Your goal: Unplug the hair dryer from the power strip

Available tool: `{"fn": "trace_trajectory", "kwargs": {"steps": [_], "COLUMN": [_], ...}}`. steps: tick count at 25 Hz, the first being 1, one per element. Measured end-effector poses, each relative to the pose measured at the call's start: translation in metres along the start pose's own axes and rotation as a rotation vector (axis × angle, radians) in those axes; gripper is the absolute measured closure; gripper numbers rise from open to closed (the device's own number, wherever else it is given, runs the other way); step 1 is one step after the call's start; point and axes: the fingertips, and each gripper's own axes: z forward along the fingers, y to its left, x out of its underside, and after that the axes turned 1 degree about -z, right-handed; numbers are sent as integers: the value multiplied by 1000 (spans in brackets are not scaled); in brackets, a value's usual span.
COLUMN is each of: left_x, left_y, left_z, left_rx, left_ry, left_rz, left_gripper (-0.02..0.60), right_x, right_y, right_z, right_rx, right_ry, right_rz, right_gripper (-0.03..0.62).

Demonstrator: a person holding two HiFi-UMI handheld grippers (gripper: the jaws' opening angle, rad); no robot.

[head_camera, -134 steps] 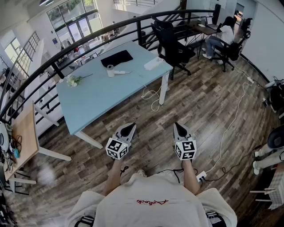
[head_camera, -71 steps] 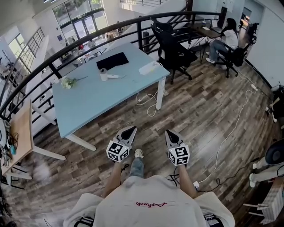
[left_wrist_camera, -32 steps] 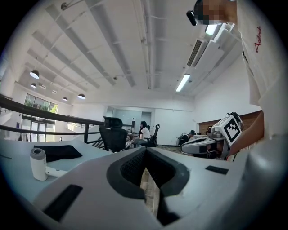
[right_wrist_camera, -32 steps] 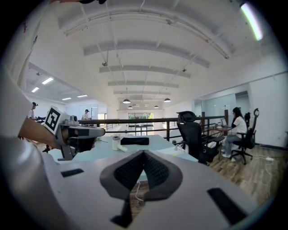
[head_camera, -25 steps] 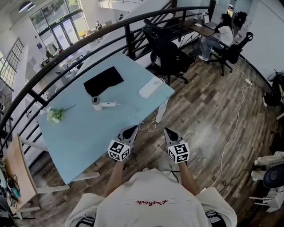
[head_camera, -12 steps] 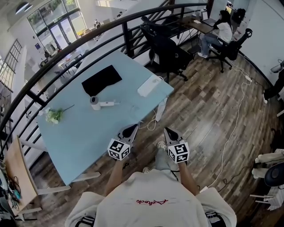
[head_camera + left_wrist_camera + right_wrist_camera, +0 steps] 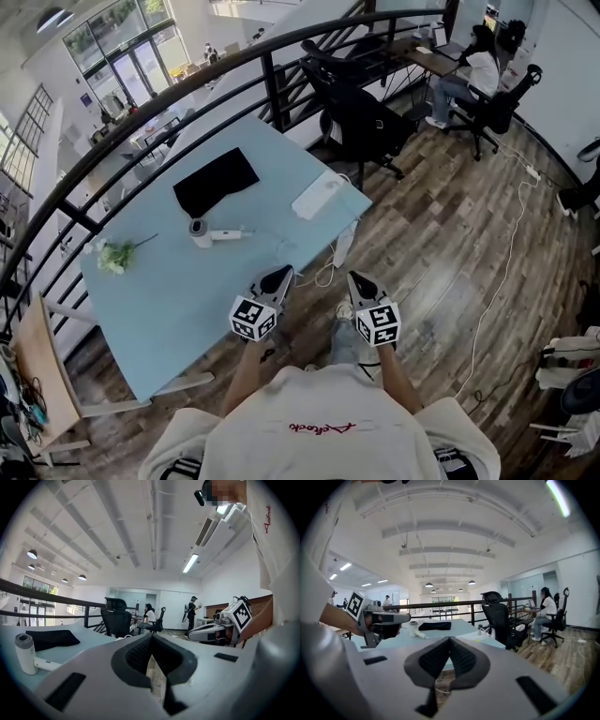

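A white hair dryer (image 7: 204, 232) lies on the light blue table (image 7: 159, 291), its handle pointing right. A white power strip (image 7: 319, 195) rests near the table's right corner, and a white cord (image 7: 330, 269) hangs off that edge. My left gripper (image 7: 279, 275) is shut and empty over the table's near edge, well short of the dryer. My right gripper (image 7: 356, 279) is shut and empty too, over the floor beside the table. The left gripper view shows the dryer (image 7: 26, 653) at far left. In the right gripper view the dryer (image 7: 414, 629) and the strip (image 7: 480, 633) lie beyond the jaws.
A black mat (image 7: 216, 181) and a small bunch of flowers (image 7: 114, 255) lie on the table. A black office chair (image 7: 361, 112) stands past the table's right corner, with a dark railing (image 7: 272, 75) behind. A person sits at a far desk (image 7: 478, 70). A long white cable (image 7: 497, 272) crosses the wooden floor.
The person has walked up to the table over the earlier frames. In the last second both grippers have edged forward, the left one now over the table's near edge. Both stay shut.
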Motion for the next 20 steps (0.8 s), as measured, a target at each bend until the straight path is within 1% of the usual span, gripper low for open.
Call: {"fn": "trace_trajectory", "kwargs": {"steps": [10, 15, 20], "left_x": [-15, -31, -47], "left_y": [41, 56, 72], "left_z": [70, 111, 156], "left_rx": [-37, -57, -84], "left_ry": [23, 31, 35], "left_rz": [4, 14, 29], "left_gripper": [574, 574, 574], "right_x": [-19, -34, -52], "right_y": [-55, -92, -135], "right_z": [66, 92, 119], "right_rx": [-46, -72, -97], "right_ry": [-3, -1, -22], "right_rz": [21, 27, 21], "right_gripper": [577, 577, 577]}}
